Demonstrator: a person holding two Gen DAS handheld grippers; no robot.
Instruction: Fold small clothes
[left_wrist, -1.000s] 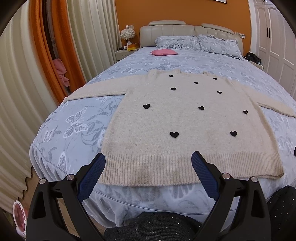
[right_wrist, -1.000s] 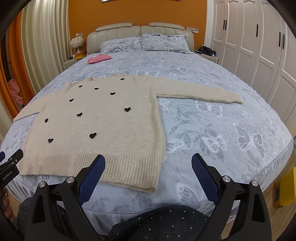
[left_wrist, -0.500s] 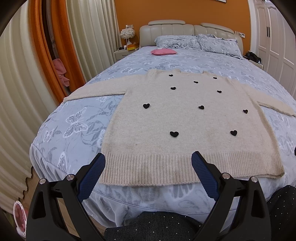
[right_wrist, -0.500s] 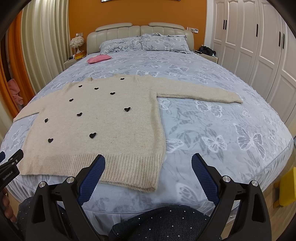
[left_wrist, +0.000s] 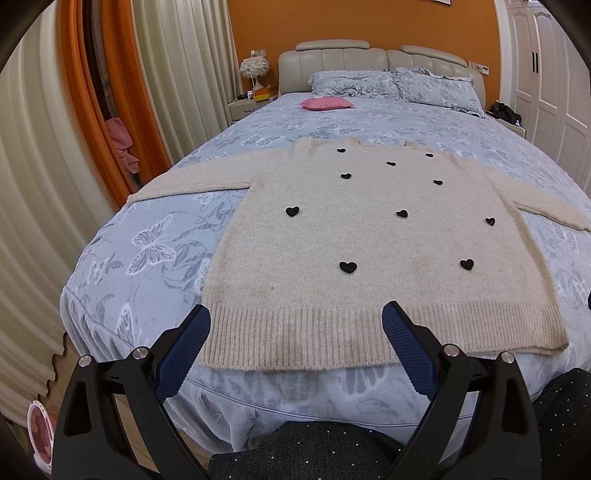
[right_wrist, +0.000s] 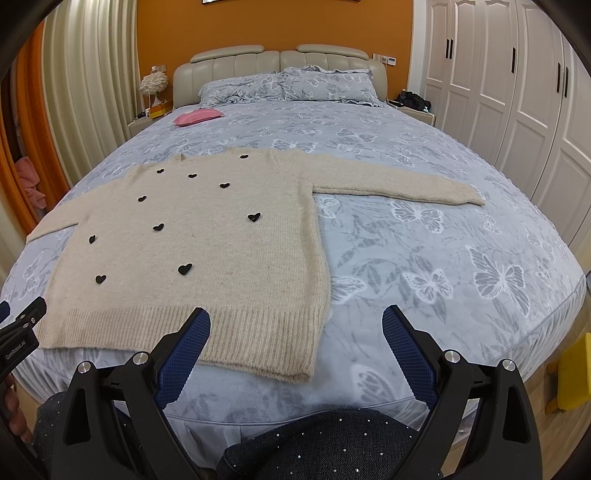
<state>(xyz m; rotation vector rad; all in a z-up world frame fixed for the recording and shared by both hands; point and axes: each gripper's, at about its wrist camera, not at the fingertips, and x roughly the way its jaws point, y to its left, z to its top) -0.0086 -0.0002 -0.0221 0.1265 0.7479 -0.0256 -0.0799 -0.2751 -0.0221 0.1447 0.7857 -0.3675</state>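
On the bed (left_wrist: 155, 258), near its foot edge, the sweater (left_wrist: 369, 251) is lying flat and face up, black hearts showing, its ribbed hem (left_wrist: 332, 332) running along the edge nearest the person. Both sleeves are stretching straight out to the sides: the left sleeve (left_wrist: 192, 181) is reaching toward the curtain side, the right sleeve (right_wrist: 399, 184) toward the wardrobe side. Nothing is lying doubled over, so no fold is showing yet; judging by this, the task is sitting at its very start, with the garment merely spread out.

The left tool (left_wrist: 295, 332) is hovering just short of the hem, its jaws standing wide apart and gripping nothing. The right tool (right_wrist: 295, 332) is likewise gaping wide and empty, looking over the hem's right corner (right_wrist: 299, 373) and the bare bedding beside it.

All the folding appears to be waiting: probably the sleeves going in across the body, then the body doubling up from hem to neck. A pink pillow (left_wrist: 327, 103) is resting well apart, near the headboard, out of the way.
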